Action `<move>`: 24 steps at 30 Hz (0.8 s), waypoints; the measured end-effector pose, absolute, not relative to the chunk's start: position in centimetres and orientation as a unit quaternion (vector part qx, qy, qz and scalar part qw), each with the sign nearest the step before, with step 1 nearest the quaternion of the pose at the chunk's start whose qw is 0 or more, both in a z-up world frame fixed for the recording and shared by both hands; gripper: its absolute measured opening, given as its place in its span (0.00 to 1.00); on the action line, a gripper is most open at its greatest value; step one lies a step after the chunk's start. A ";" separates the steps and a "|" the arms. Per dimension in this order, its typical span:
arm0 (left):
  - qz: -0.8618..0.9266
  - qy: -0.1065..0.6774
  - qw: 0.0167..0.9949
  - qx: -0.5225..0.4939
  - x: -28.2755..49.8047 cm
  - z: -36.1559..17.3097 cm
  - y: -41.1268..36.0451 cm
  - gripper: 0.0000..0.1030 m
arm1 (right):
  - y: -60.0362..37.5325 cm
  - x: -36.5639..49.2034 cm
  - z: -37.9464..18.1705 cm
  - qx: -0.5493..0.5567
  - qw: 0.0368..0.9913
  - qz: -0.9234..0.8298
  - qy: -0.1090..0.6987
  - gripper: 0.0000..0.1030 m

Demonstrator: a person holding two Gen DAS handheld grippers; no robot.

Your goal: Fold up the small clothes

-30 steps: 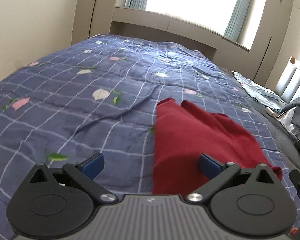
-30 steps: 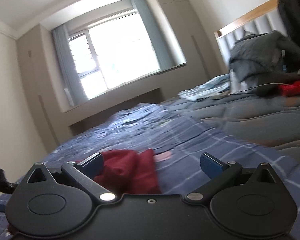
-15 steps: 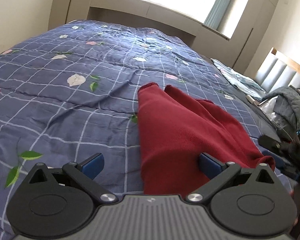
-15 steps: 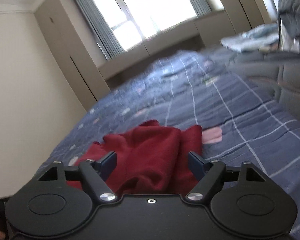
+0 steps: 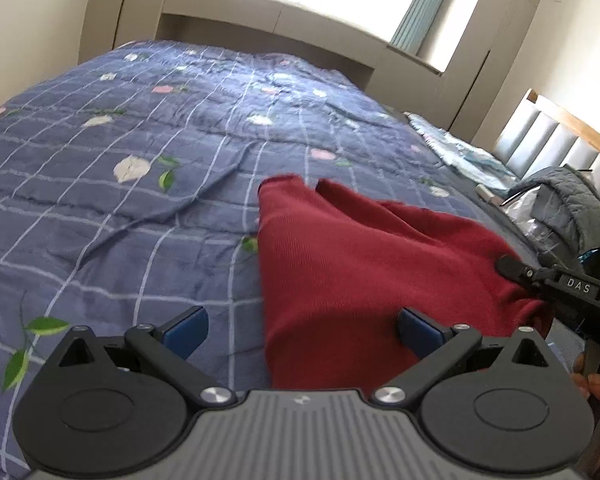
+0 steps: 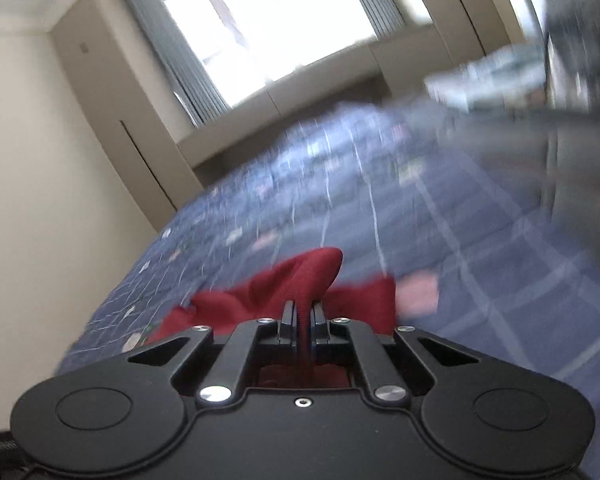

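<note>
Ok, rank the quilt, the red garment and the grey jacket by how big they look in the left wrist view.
1. Blue checked quilt.
2. Red garment.
3. Grey jacket, though it lies farther from the camera, so its true size is unsure.

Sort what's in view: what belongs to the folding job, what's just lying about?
In the job:
- red garment, spread on the blue checked quilt
- right gripper, shut on a fold of it
- left gripper, open over its near edge

Lying about:
- grey jacket by the headboard
- light blue cloth
</note>
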State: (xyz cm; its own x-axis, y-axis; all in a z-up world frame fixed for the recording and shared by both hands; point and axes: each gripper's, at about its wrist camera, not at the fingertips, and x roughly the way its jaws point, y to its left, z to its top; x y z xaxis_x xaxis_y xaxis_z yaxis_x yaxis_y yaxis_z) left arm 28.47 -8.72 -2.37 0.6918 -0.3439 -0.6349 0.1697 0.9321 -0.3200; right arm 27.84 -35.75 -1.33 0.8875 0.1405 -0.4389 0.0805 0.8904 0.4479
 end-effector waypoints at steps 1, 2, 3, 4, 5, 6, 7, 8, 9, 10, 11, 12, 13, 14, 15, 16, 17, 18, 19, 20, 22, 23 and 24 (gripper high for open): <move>-0.143 0.363 0.913 -0.121 28.5 -2.1 -8.8 1.00 | -35.7 27.7 -0.9 0.222 0.948 0.014 0.229 0.05; -0.144 0.360 0.913 -0.125 28.5 -1.9 -8.8 1.00 | -35.8 27.6 -0.6 0.214 0.950 0.011 0.226 0.05; -0.145 0.359 0.913 -0.131 28.6 -1.7 -8.8 1.00 | -36.0 27.6 -0.5 0.206 0.952 0.004 0.227 0.05; -0.143 0.359 0.912 -0.139 28.7 -1.7 -8.7 1.00 | -36.2 27.7 -0.8 0.201 0.952 -0.004 0.230 0.05; -0.141 0.361 0.910 -0.145 28.9 -1.8 -8.6 1.00 | -36.5 27.9 -1.2 0.198 0.952 -0.011 0.234 0.05; -0.137 0.367 0.908 -0.148 29.1 -2.0 -8.6 1.00 | -36.8 28.1 -1.8 0.198 0.950 -0.019 0.241 0.05; -0.136 0.376 0.904 -0.149 29.4 -2.4 -8.5 1.00 | -37.1 28.3 -2.6 0.200 0.947 -0.026 0.249 0.05; -0.137 0.385 0.900 -0.152 29.5 -2.8 -8.5 1.00 | -37.3 28.5 -3.3 0.203 0.944 -0.031 0.257 0.05; -0.137 0.390 0.897 -0.155 29.6 -3.2 -8.5 1.00 | -37.5 28.6 -4.1 0.209 0.941 -0.033 0.265 0.05; -0.136 0.394 0.895 -0.157 29.6 -3.7 -8.5 1.00 | -37.5 28.8 -4.7 0.210 0.939 -0.034 0.270 0.05; -0.136 0.398 0.894 -0.156 29.7 -4.1 -8.5 1.00 | -37.2 28.7 -5.2 0.204 0.940 -0.036 0.273 0.05; -0.134 0.403 0.892 -0.156 29.7 -4.5 -8.4 1.00 | -36.9 28.6 -5.5 0.196 0.941 -0.038 0.272 0.05; -0.134 0.408 0.890 -0.156 29.8 -5.0 -8.4 1.00 | -36.7 28.6 -5.7 0.189 0.944 -0.040 0.269 0.06; -0.135 0.410 0.888 -0.158 29.8 -5.4 -8.4 1.00 | -36.4 28.6 -5.7 0.183 0.945 -0.041 0.267 0.07; -0.135 0.411 0.887 -0.161 29.8 -5.7 -8.3 1.00 | -36.2 28.6 -5.7 0.176 0.947 -0.041 0.266 0.08; -0.135 0.410 0.887 -0.164 29.7 -5.7 -8.2 1.00 | -36.0 28.7 -5.6 0.169 0.948 -0.041 0.265 0.12; -0.134 0.407 0.888 -0.164 29.6 -5.5 -8.2 1.00 | -35.8 28.7 -5.5 0.161 0.950 -0.045 0.265 0.22; -0.133 0.406 0.890 -0.160 29.5 -5.2 -8.2 1.00 | -35.7 28.4 -5.2 0.150 0.952 -0.052 0.262 0.28; -0.132 0.403 0.892 -0.156 29.4 -4.9 -8.3 1.00 | -35.4 27.9 -4.8 0.136 0.956 -0.061 0.254 0.37; -0.131 0.397 0.895 -0.153 29.3 -4.5 -8.3 1.00 | -35.2 27.5 -4.4 0.124 0.959 -0.067 0.246 0.51; -0.127 0.384 0.902 -0.152 29.2 -3.7 -8.5 1.00 | -34.5 26.3 -3.6 0.096 0.967 -0.070 0.223 0.74; -0.123 0.377 0.905 -0.153 29.2 -3.3 -8.6 1.00 | -34.0 25.7 -3.2 0.086 0.971 -0.068 0.213 0.82; -0.117 0.371 0.908 -0.153 29.2 -3.1 -8.7 1.00 | -33.4 25.0 -2.9 0.075 0.974 -0.062 0.202 0.85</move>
State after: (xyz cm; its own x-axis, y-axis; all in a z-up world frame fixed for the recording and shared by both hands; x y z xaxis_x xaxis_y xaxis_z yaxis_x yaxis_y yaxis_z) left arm 29.21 -8.68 -3.05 0.6968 -0.3268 -0.6385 0.0994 0.9256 -0.3653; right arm 25.03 -33.42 -2.92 0.9105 -0.0915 -0.4033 0.1520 0.9810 0.1206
